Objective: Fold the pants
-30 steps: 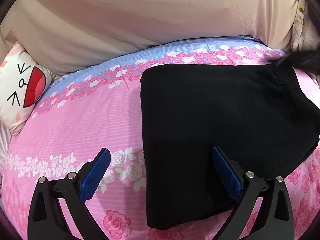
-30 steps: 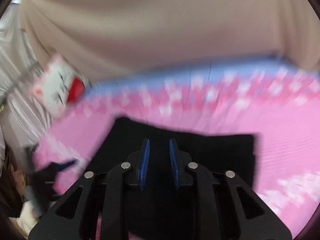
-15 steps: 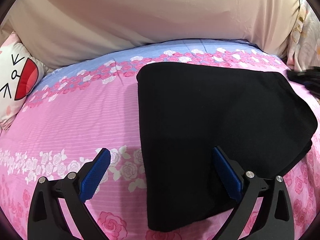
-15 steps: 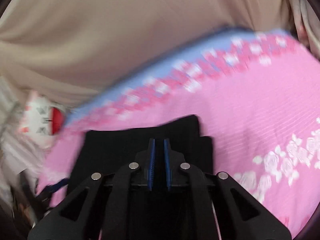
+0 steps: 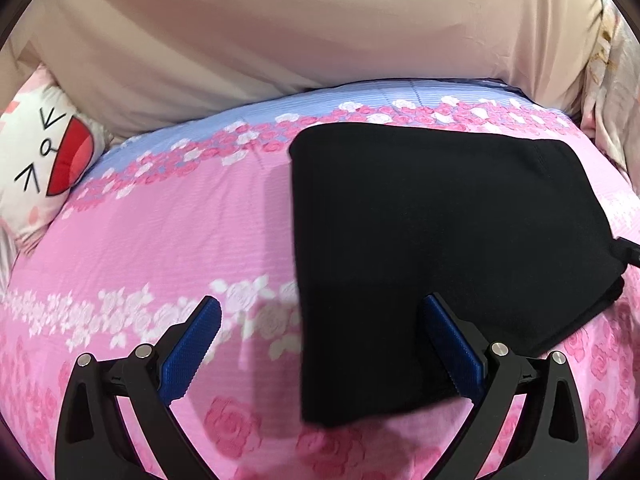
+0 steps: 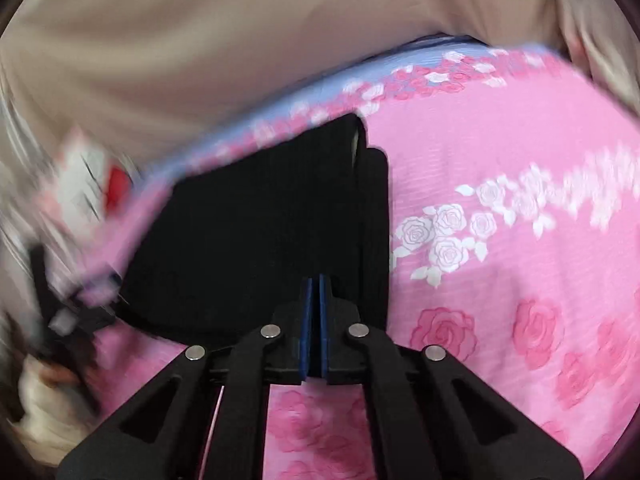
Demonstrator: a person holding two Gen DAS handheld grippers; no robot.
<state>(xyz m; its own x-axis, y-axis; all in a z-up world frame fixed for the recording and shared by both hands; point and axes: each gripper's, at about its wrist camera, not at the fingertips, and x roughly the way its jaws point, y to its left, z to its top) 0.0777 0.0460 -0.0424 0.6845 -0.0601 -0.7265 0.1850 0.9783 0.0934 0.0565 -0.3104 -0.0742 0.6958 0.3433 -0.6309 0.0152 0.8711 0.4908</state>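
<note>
Already the black pants [image 5: 440, 248] lie folded into a compact slab on the bed [image 5: 168, 240], w/ pink rose bedding under them, toward the far right part as the left wrist cam sees it. Left gripper [image 5: 320, 344] hovers low at the near-left corner, jaws wide, holding nothing; the slab's left edge runs away from the cam, roughly midway btwn the two blue pads. Right gripper [image 6: 314, 300] has jaws pressed nearly together at the pants [image 6: 260, 220] near edge; whether cloth is pinched btwn them can't be told, view is blurred. Long axis of the slab looks to run left-right in the left view. Judgement: left gripper is better set to take the near corner; fold is prob. nearly done. A cartoon-face pillow [image 5: 44, 160] sits well apart at far left.
</note>
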